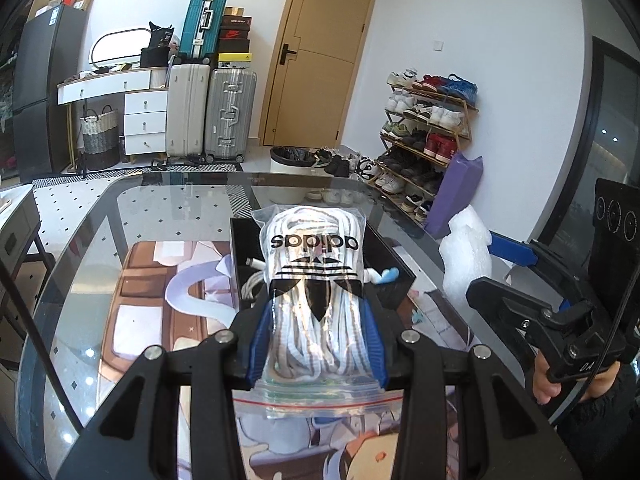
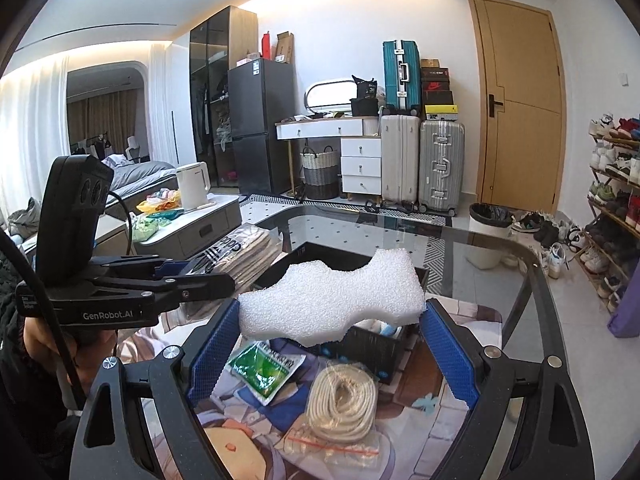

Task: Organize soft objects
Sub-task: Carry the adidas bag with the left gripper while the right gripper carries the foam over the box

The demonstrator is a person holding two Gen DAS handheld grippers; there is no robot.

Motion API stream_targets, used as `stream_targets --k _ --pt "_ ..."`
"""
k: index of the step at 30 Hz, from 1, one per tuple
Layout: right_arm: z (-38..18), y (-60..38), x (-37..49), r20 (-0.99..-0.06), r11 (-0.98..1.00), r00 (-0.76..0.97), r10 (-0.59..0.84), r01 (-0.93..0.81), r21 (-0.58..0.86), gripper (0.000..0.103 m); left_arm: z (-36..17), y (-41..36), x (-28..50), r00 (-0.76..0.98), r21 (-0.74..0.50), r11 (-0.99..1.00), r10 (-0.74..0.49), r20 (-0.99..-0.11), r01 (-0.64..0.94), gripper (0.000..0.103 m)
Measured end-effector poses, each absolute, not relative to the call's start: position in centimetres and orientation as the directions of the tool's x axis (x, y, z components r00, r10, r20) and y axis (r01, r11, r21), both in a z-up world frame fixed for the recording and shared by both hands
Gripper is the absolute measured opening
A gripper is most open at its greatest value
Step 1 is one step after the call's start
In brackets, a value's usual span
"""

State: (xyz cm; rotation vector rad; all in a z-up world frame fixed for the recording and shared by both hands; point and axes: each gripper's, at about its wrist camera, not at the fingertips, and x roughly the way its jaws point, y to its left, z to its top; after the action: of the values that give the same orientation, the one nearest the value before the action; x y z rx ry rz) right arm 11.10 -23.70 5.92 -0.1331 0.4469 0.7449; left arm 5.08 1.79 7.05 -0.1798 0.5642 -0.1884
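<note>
Left gripper clenched on the clear zip bag of white laces above the black plastic bin; right gripper grasping the white foam block nearby: slick film may slip, missing the bin.

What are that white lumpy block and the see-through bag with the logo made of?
The white block looks like expanded foam: matte, with a fine beaded grain and ragged edges. The logo bag seems to be thin clear plastic film, glossy and wrinkled, with a red zip strip, holding what look like woven white laces.
</note>
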Motion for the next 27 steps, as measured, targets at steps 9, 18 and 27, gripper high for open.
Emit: stream_targets --k 9,18,27 --pt "6.7 -23.4 13.7 -0.429 0.782 0.688 0.586 -0.619 0.076 0.091 7.7 2.3 7.6 0.836 -0.244 0.966 -0.206 -0.509 0.089 0.040" --pt "6.2 -22.6 16.9 -0.458 0.795 0.686 0.565 -0.601 0.082 0.091 7.5 2.5 10.1 0.842 -0.254 0.966 -0.179 -0.510 0.052 0.040" --pt "4.3 -20.6 19.8 -0.503 0.781 0.660 0.558 -0.623 0.049 0.091 6.2 1.4 12.9 0.825 -0.219 0.975 -0.156 -0.543 0.040 0.040"
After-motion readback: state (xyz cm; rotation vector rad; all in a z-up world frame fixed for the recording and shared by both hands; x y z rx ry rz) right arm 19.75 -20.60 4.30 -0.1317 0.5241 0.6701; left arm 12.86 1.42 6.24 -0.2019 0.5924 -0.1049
